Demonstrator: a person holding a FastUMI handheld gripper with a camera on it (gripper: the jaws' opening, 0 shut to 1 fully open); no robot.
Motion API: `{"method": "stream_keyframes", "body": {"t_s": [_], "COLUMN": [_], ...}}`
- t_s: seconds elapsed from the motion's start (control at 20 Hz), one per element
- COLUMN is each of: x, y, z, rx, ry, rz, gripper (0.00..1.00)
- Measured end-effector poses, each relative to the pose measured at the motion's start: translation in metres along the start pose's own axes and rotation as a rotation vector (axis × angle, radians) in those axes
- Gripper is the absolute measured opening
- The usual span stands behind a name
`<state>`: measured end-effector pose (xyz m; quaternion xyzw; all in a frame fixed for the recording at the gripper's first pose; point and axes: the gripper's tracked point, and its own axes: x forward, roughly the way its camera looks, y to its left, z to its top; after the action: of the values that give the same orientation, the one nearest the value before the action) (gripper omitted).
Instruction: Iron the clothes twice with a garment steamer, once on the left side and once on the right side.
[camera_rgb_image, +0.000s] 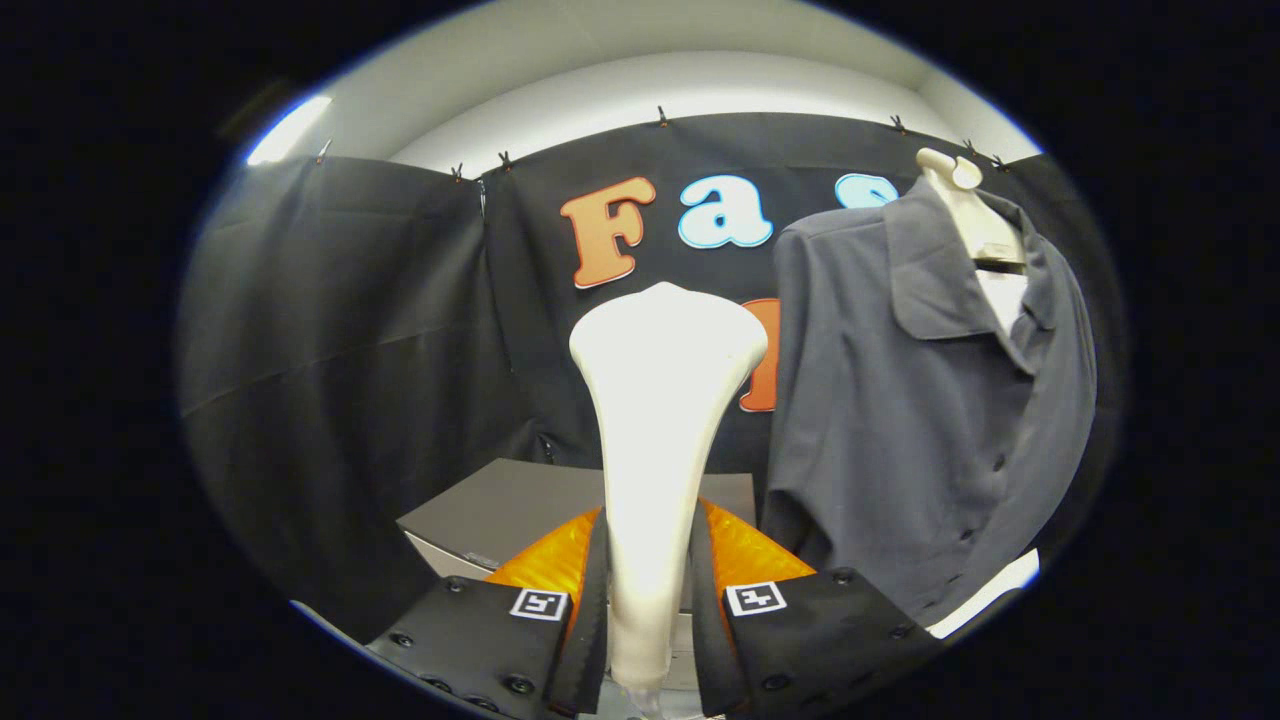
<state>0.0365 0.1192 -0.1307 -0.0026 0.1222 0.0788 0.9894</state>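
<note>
White plastic, the garment steamer (655, 440) stands upright between the fingers of the gripper (648, 600), both pressing its handle. The grey shirt (920, 400) hangs on a mannequin (965, 205) beyond and to the right, apart from the steamer head. Judging from this, neither pass has started; both sides remain
</note>
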Motion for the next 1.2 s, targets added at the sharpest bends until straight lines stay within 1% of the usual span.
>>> {"method": "stream_keyframes", "body": {"t_s": [0.3, 0.65, 1.0, 1.2], "x": [-0.049, -0.077, -0.089, -0.084], "y": [-0.064, -0.129, -0.173, -0.191], "z": [0.030, 0.040, 0.042, 0.038], "rx": [0.007, 0.034, 0.055, 0.062], "ry": [-0.067, -0.095, -0.109, -0.106], "rz": [-0.090, -0.203, -0.259, -0.278], "gripper": [0.43, 0.43, 0.43, 0.43]}}
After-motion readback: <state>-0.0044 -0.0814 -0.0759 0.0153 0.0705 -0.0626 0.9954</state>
